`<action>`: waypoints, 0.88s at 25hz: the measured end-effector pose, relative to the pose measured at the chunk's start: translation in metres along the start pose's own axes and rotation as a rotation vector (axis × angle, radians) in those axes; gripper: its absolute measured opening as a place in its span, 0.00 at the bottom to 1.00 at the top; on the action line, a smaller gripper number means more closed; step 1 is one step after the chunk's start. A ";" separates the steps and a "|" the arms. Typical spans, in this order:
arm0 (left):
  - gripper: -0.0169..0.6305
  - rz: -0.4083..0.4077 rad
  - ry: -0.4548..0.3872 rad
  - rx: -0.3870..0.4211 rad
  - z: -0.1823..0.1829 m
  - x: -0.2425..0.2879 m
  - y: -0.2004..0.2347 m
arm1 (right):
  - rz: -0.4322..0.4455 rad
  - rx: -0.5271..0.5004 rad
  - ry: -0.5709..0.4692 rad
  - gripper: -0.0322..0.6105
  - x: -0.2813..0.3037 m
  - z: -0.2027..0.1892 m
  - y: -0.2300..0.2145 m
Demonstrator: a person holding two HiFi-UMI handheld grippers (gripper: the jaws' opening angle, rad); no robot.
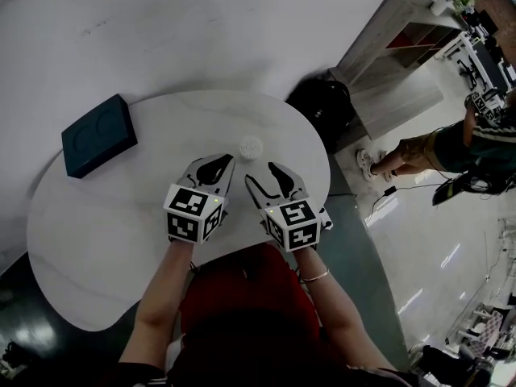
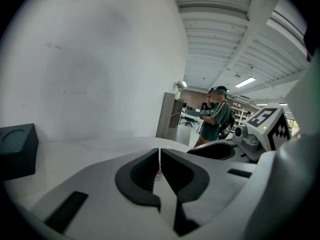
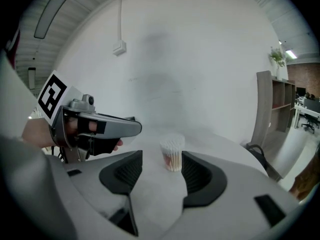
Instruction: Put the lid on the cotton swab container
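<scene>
Dark blue box [image 1: 98, 135] is sitting near the white table's [image 1: 97, 240] left edge. Left gripper [image 1: 216, 166] is keeping its jaws nearly together, with nothing visibly pinched. Cotton swab container [image 1: 251, 147] is standing uncapped just ahead of both grippers. Right gripper [image 1: 262, 176] is holding its jaws wide apart, clear of the container.

Right gripper [image 3: 162, 176] jaws apart; swab container [image 3: 172, 155] ahead.

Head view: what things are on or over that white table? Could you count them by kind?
Hand-held grippers: 2 (left hand-held gripper, right hand-held gripper)
Cotton swab container: 1
Dark box: 1
Total: 4
</scene>
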State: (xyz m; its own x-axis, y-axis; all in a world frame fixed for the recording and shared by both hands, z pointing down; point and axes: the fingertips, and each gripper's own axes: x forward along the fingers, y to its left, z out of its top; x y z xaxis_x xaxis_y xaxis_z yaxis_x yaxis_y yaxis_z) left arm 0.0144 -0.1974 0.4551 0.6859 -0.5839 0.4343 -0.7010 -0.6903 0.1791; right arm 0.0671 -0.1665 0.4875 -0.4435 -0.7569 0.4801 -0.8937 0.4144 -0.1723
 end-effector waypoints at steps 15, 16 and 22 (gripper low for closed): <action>0.06 -0.085 0.004 0.053 -0.013 -0.036 -0.015 | -0.133 0.066 -0.111 0.17 -0.046 0.007 0.028; 0.06 -0.090 0.005 0.056 -0.015 -0.037 -0.016 | -0.146 0.071 -0.115 0.15 -0.049 0.006 0.029; 0.06 -0.102 0.013 0.100 -0.022 -0.049 -0.022 | -0.203 0.068 -0.114 0.08 -0.065 -0.001 0.036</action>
State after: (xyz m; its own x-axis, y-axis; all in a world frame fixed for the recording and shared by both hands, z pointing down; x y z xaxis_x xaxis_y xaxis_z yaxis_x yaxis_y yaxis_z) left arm -0.0079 -0.1440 0.4495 0.7498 -0.5031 0.4298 -0.6042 -0.7853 0.1349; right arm 0.0640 -0.1018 0.4505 -0.2560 -0.8749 0.4111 -0.9660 0.2160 -0.1419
